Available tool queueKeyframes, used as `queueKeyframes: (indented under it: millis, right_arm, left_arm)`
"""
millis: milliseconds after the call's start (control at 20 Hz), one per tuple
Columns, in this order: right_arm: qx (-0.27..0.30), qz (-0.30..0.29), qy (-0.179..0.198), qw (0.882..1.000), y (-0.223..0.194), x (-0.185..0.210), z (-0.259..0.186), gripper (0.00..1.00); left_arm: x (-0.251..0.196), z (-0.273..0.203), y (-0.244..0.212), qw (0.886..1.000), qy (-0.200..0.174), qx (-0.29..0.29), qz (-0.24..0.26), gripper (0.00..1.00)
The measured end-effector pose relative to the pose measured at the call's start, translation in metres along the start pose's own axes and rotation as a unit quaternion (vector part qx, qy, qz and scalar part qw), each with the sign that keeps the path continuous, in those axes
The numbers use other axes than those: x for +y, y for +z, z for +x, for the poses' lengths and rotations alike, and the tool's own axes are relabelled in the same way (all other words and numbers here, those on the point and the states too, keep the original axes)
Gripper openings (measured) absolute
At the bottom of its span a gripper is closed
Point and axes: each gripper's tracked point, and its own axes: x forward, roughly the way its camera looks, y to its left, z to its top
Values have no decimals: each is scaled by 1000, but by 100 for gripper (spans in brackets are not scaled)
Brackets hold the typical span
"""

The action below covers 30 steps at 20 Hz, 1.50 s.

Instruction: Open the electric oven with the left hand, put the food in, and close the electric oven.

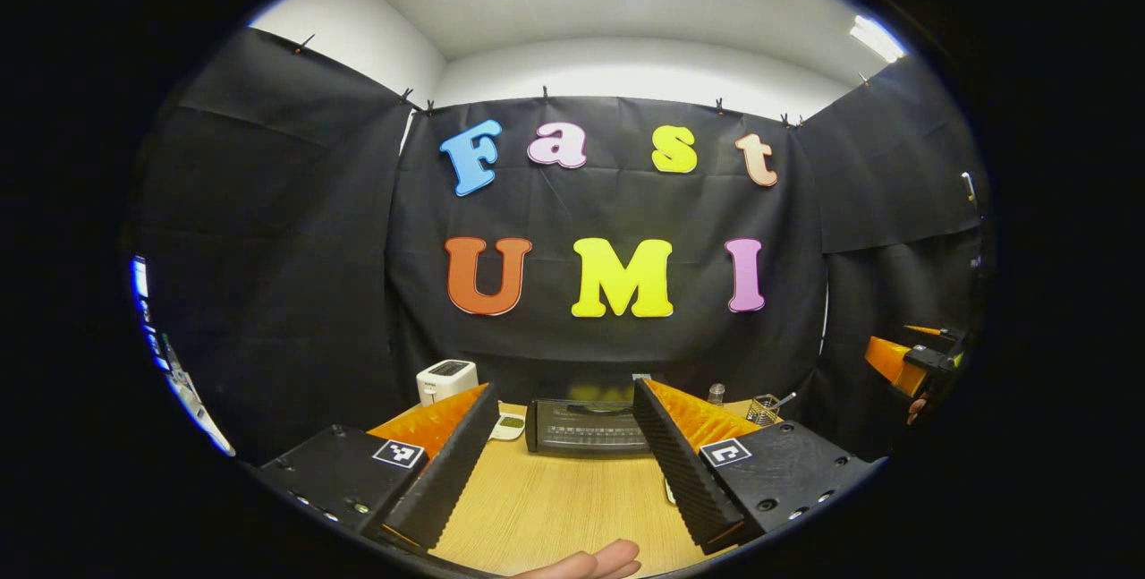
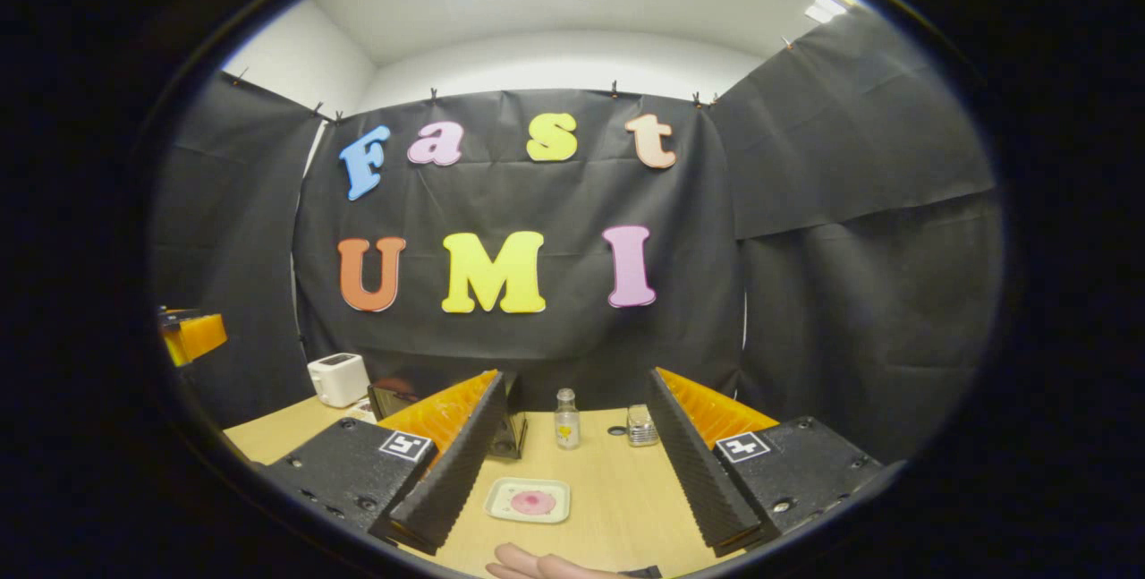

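The black electric oven stands at the far side of the wooden table, door closed, straight ahead between the spread fingers of my left gripper, which is open and empty. In the right gripper view the oven is mostly hidden behind a finger. A small square plate with pink food lies on the table close in front of my right gripper, also open and holding nothing. The other gripper hangs at the right edge of the left gripper view.
A white toaster stands left of the oven, with a small pale dish beside it. A glass bottle and a small jar stand at the table's back. A wire holder sits right of the oven. Fingertips show at the bottom.
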Motion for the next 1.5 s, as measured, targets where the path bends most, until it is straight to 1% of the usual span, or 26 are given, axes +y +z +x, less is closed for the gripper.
queueKeyframes:
  millis: [150,250,350,600,750,850,1000,1200,1300,1500]
  right_arm:
    - [-2,-2,4,1000,-6,3,14,100]
    - [0,3,13,1000,-9,7,26,100]
    - [-2,5,18,1000,-11,8,38,100]
    - [4,0,19,1000,-20,3,68,100]
    - [-1,-2,5,1000,-17,-10,86,100]
    - [-7,0,-1,1000,-13,-19,94,100]
    - [-15,0,-7,1000,-11,-31,104,100]
    - [-7,-4,1,1000,-21,-41,111,100]
    - [-10,-7,-2,1000,-22,-51,112,100]
    - [-18,-7,-11,1000,-23,-71,113,100]
  left_arm:
    - [2,16,-5,1000,-1,3,-3,96]
    - [2,34,-11,1000,-7,8,-8,96]
    - [8,58,-16,1000,-3,11,-13,96]
    - [21,141,-42,999,2,39,-11,96]
    - [19,198,-67,998,-9,63,-5,95]
    - [7,233,-87,996,-26,85,-13,95]
    - [-17,282,-127,991,-51,125,-15,95]
    - [-43,329,-185,979,-59,194,8,96]
    - [-57,342,-206,973,-65,219,11,96]
    - [-72,357,-232,964,-70,255,18,95]
